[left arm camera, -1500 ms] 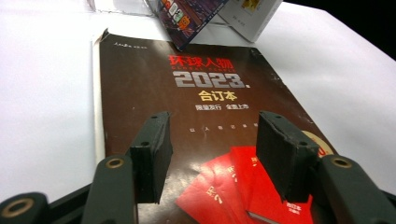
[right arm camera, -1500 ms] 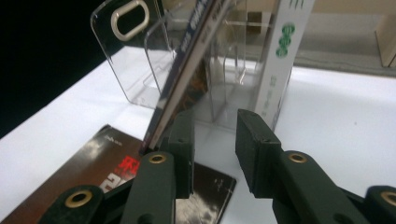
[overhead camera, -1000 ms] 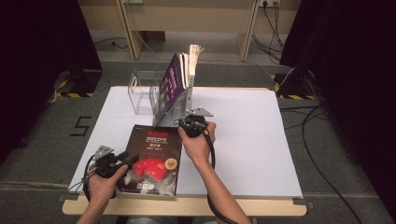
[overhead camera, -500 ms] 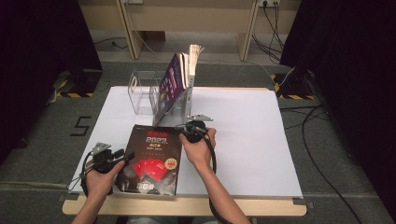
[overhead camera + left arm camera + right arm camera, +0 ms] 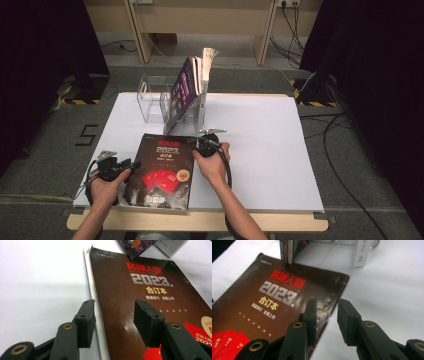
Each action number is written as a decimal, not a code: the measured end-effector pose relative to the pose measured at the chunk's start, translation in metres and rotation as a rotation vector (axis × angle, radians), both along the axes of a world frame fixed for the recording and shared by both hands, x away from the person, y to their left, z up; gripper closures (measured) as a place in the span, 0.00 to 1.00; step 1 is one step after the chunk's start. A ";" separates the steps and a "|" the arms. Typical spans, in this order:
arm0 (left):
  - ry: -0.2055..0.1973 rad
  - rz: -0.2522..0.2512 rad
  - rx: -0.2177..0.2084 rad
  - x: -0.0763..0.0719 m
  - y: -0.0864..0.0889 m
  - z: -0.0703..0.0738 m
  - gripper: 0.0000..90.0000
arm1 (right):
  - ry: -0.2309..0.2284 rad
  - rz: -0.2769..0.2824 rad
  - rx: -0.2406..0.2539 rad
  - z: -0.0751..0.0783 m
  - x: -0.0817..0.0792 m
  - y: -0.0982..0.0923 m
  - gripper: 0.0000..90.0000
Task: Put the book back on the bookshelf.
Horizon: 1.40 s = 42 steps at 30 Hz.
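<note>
A dark brown book (image 5: 161, 170) titled 2023 in silver, with red shapes low on its cover, lies flat on the white table near the front edge. My left gripper (image 5: 133, 164) is at its left edge. In the left gripper view the jaws (image 5: 113, 320) straddle that edge of the book (image 5: 140, 290), one pad over the table and one over the cover, pressing on nothing. They have just been closing. My right gripper (image 5: 196, 142) is at the book's upper right. Its jaws (image 5: 328, 315) straddle the right edge of the book (image 5: 262, 305), also just closing, with no pad touching.
A clear plastic book stand (image 5: 154, 102) stands behind the book, with several books (image 5: 189, 86) leaning in it; their lower ends come close to the flat book's far edge. The white table cover (image 5: 265, 145) stretches bare to the right. Cables lie on the floor at the right.
My left hand has shifted in toward the book's left edge. My right hand has sunk lower over the book's right edge. The book has not moved.
</note>
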<state>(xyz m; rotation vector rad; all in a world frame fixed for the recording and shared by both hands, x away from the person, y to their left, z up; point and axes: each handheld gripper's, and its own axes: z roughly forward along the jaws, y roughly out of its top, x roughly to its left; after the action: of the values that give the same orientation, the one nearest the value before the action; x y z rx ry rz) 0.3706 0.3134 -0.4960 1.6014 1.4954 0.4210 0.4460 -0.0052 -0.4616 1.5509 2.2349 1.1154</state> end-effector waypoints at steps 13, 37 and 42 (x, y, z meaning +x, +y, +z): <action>0.043 0.018 -0.030 0.002 0.003 -0.008 0.65 | 0.049 -0.006 0.009 -0.015 0.009 -0.003 0.86; 0.060 0.039 -0.085 0.001 0.004 -0.009 0.66 | 0.085 -0.008 0.019 -0.024 0.013 0.012 0.82; 0.072 0.041 -0.108 0.000 0.005 -0.008 0.66 | 0.092 -0.015 0.021 -0.024 0.013 0.012 0.82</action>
<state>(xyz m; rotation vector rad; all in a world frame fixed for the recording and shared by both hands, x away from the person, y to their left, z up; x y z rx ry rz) 0.3709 0.3186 -0.5044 1.5168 1.5802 0.3030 0.4588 0.0070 -0.4859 1.6574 2.2723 1.0882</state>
